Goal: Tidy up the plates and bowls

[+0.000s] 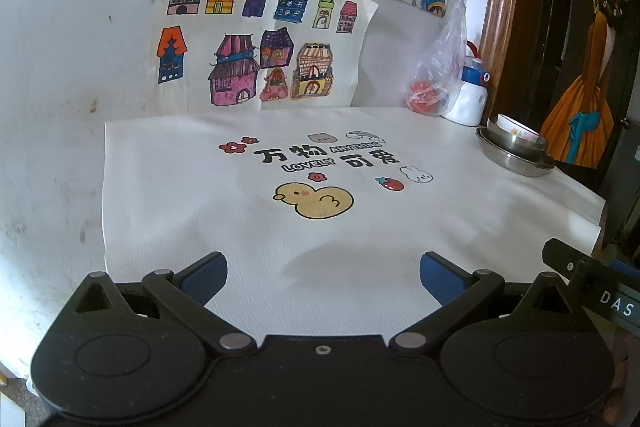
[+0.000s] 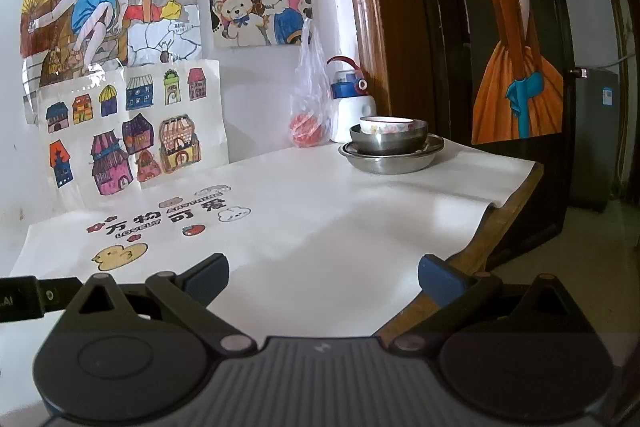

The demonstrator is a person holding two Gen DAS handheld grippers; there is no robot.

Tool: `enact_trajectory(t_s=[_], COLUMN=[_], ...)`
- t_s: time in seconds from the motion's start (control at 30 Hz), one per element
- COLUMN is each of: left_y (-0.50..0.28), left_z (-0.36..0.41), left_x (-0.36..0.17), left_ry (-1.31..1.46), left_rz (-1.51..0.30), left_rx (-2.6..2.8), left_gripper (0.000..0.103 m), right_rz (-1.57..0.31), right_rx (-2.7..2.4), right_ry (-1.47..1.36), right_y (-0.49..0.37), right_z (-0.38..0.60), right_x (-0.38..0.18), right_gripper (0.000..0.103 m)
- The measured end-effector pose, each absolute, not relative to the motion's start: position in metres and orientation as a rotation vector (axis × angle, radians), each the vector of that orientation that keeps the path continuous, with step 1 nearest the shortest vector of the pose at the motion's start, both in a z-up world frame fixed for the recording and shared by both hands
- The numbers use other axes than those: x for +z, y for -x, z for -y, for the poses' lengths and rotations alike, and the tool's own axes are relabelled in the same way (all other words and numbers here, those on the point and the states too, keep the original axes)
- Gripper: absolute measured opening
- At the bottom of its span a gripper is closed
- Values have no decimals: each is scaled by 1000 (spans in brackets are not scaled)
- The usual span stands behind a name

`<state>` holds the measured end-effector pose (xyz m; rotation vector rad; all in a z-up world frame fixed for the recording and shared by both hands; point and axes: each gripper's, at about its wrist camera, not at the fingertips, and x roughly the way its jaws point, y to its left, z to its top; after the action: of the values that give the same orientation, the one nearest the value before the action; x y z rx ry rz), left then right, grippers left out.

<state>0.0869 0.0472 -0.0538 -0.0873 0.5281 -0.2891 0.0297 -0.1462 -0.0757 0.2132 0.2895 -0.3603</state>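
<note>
Now the stacked bowls (image 2: pixel 390 139) sit far ahead by the wall, nearer the right gripper (image 2: pixel 323 277); both grippers' fingers are spread wide, holding nothing.

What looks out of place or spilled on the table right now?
Nothing spilled or broken. The small bowl sits neatly in the steel bowl on the plate. Only the tablecloth overhangs, with its right edge slightly curled.

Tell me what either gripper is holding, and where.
Nothing: the left gripper and right gripper are open and empty above the white tablecloth.
</note>
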Motion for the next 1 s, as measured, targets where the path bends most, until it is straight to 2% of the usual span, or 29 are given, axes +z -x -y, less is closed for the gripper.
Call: enact_trajectory(t_s=[1.0], left_y=[-87], left_z=[-47], left_x=[-57], left_ry=[89], left_rz=[-541], left_rx=[-279], left_gripper=[102], right_rz=[-282], right_rx=[-355], right_ry=[-197], right_y=[-29], right_z=[142], right_x=[-76], right_gripper=[103])
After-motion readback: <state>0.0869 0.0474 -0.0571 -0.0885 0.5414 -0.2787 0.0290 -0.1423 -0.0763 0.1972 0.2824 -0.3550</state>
